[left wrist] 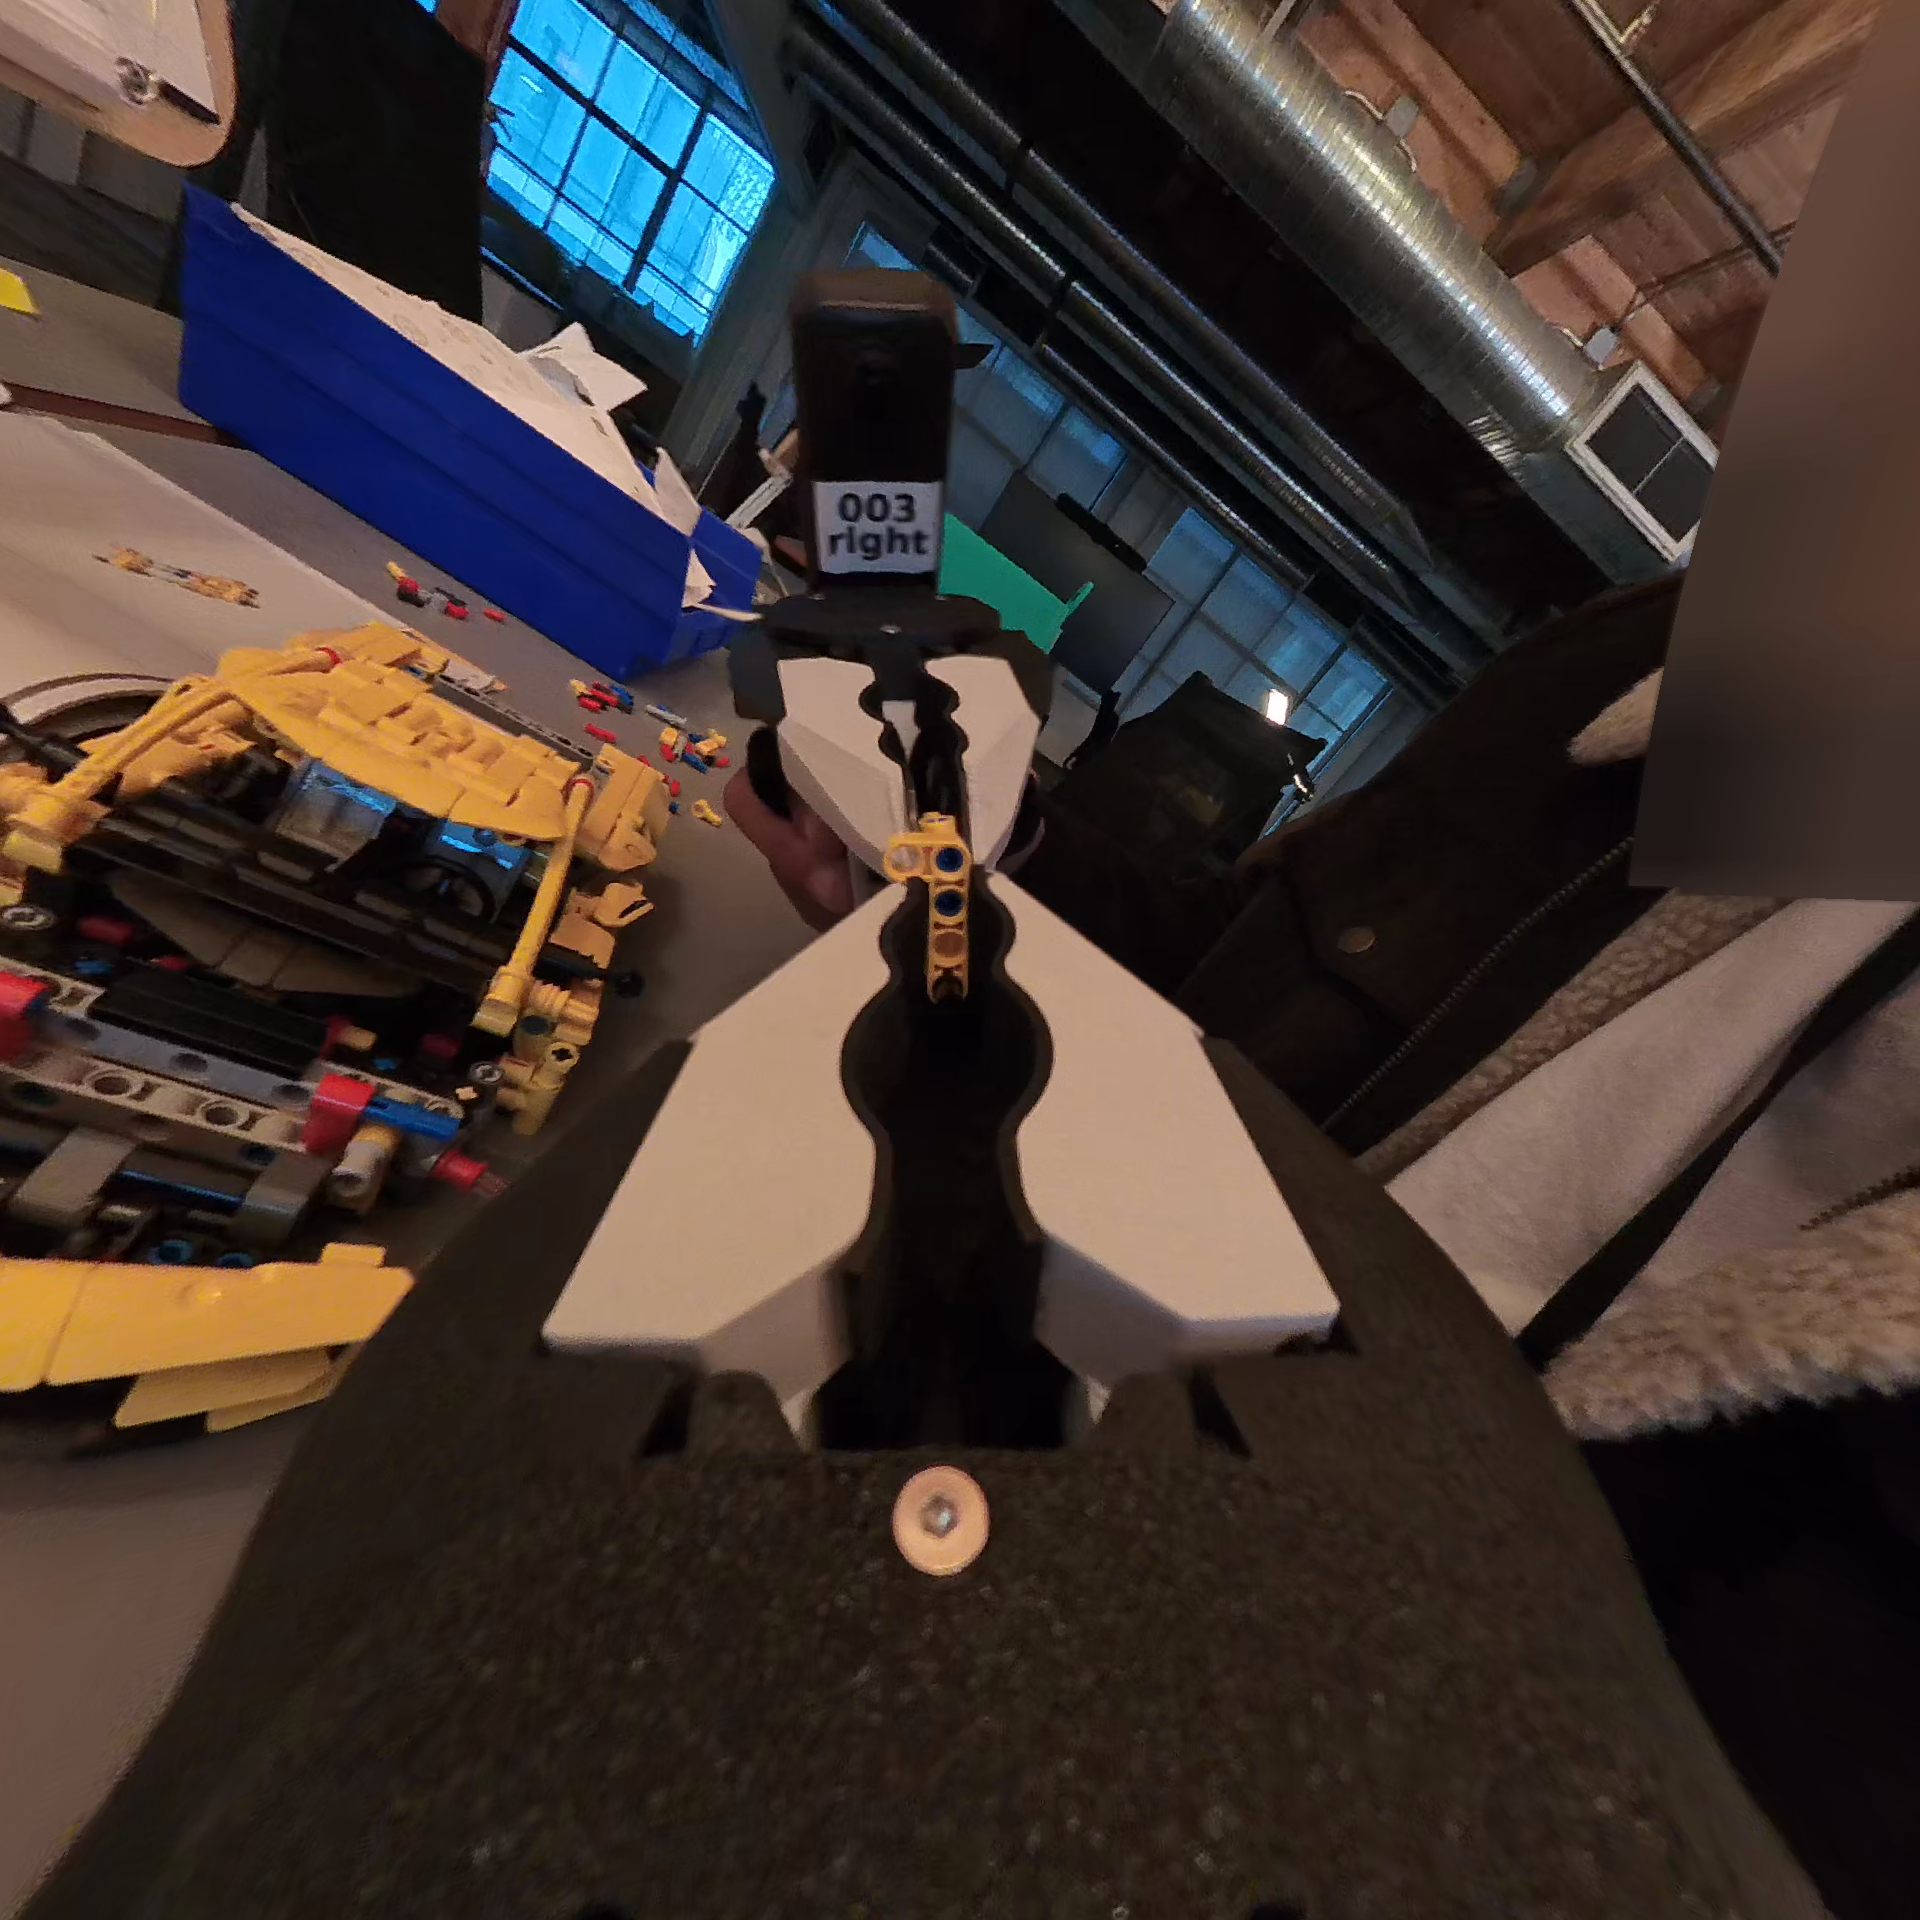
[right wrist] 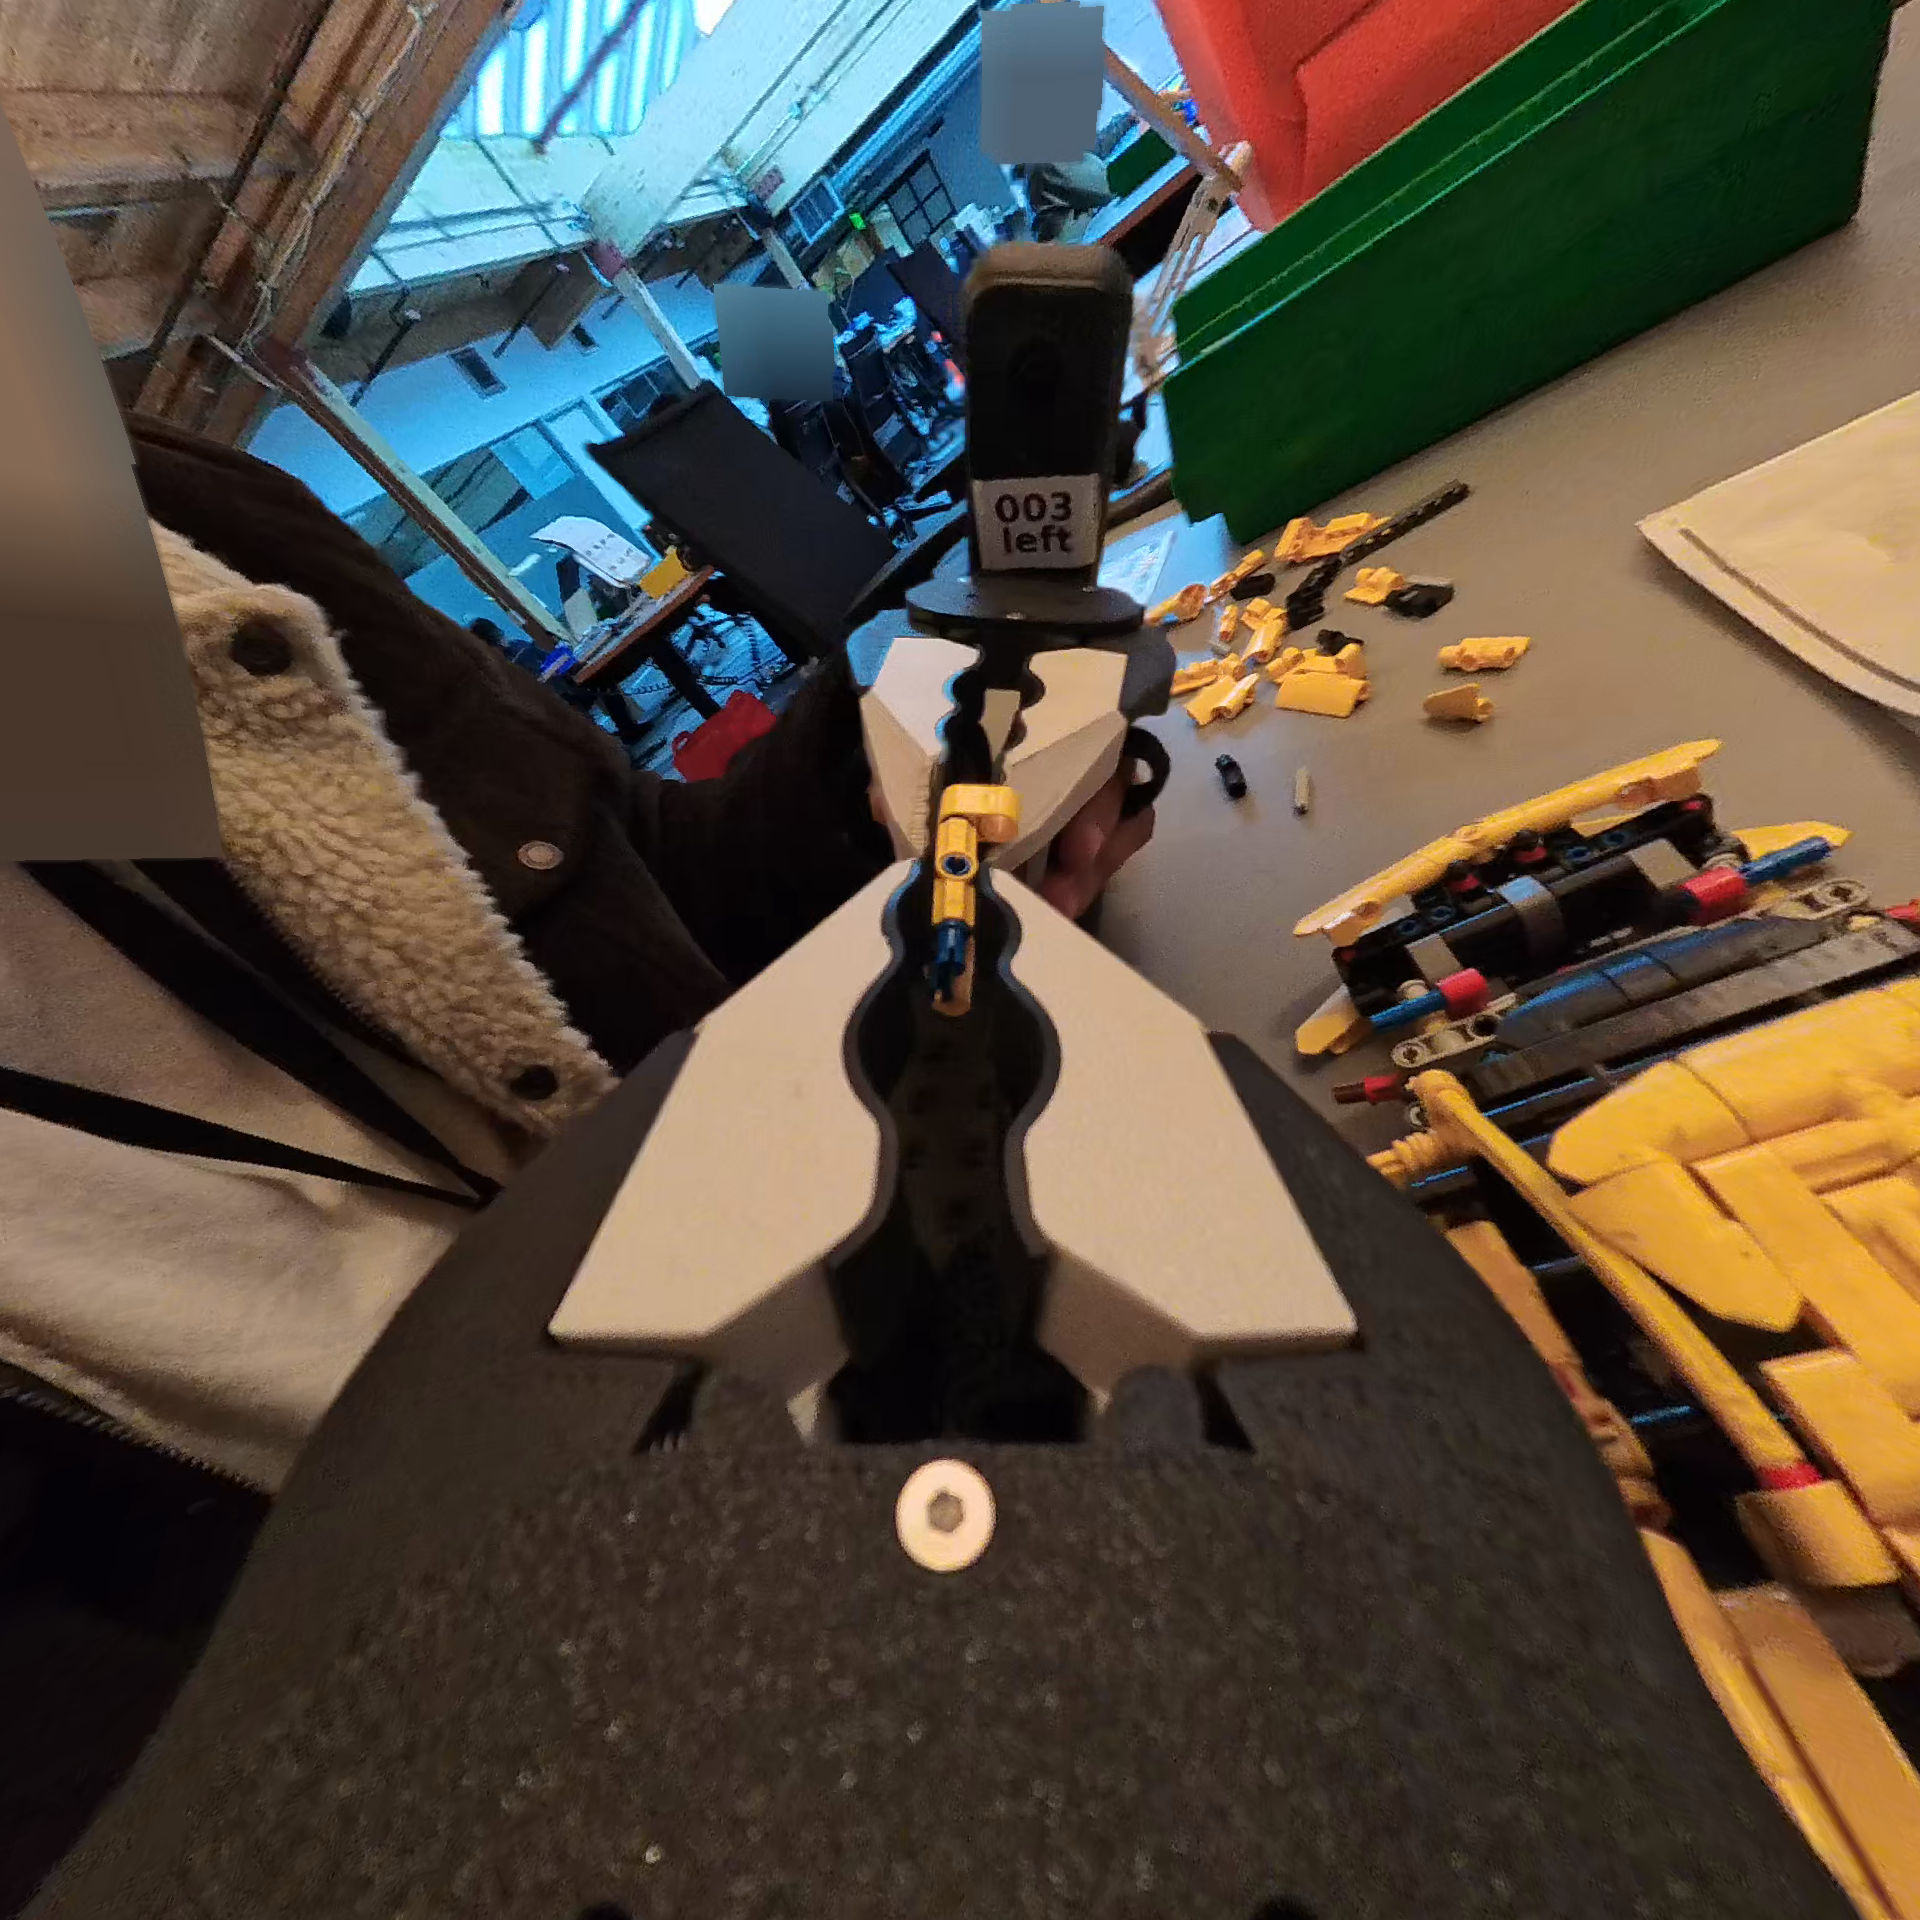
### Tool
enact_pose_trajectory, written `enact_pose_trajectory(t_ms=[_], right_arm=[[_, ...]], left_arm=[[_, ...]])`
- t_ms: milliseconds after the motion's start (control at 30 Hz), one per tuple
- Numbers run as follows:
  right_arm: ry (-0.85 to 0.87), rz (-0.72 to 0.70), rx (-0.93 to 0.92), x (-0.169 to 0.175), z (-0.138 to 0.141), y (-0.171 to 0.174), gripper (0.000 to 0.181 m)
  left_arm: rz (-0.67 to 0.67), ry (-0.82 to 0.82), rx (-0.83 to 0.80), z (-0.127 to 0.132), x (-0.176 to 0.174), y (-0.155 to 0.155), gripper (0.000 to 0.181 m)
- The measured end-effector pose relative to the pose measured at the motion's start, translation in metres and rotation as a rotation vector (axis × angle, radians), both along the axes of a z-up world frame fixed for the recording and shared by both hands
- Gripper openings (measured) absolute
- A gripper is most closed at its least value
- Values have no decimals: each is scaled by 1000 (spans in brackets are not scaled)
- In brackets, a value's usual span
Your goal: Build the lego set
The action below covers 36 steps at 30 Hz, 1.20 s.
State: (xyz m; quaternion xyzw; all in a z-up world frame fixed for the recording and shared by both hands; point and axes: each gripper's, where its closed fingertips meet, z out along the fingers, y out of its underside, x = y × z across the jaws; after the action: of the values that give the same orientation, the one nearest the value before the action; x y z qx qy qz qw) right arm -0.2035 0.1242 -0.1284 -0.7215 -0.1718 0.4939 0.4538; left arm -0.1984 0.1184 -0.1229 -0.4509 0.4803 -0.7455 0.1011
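I hold 2 tools tip to tip above the counter (left wrist: 260, 499), with the small yellow beam (left wrist: 943, 914) as my reference point. The left tool (left wrist: 940, 940) is closed on the lower end of the beam; the right tool (right wrist: 951, 935) is closed on it from the opposite end, so both grip the same piece. The beam is short, with blue pins (left wrist: 948, 860) seated in its holes and a yellow connector (right wrist: 982, 810) at the end nearest the left tool in the right wrist view.

The half-built yellow car (left wrist: 312, 852) sits on the counter well to one side of the beam and below it. Loose small parts (left wrist: 665, 727) lie on the counter beyond the car, between it and the blue bin (left wrist: 416, 416).

Assessment: the beam is light, rigid and smooth plastic. It will not bend, but it can pivot or slip in a narrow pinch. I judge the flat sides the best hold, clear of the pin ends. Pins need firm, straight pressure; skewed force risks popping the connector loose.
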Motion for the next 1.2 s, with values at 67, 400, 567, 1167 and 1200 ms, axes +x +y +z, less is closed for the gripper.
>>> enact_pose_trajectory(t_ms=[67, 400, 567, 1167, 1200], right_arm=[[-27, -13, -8, 2, -4, 2, 6], [-79, -251, 87, 32, 9, 23, 45], [-142, -336, 130, 39, 13, 28, 59], [-267, -403, 16, 38, -18, 37, 56], [-268, -406, 16, 38, -18, 37, 53]], left_arm=[[4, 32, -1, -4, 3, 1, 7], [361, -101, 501, 7, 11, 21, 7], [473, -167, 879, 6, 16, 21, 7], [610, -199, 1606, -25, 38, 30, 7], [620, -192, 1624, -25, 38, 32, 7]])
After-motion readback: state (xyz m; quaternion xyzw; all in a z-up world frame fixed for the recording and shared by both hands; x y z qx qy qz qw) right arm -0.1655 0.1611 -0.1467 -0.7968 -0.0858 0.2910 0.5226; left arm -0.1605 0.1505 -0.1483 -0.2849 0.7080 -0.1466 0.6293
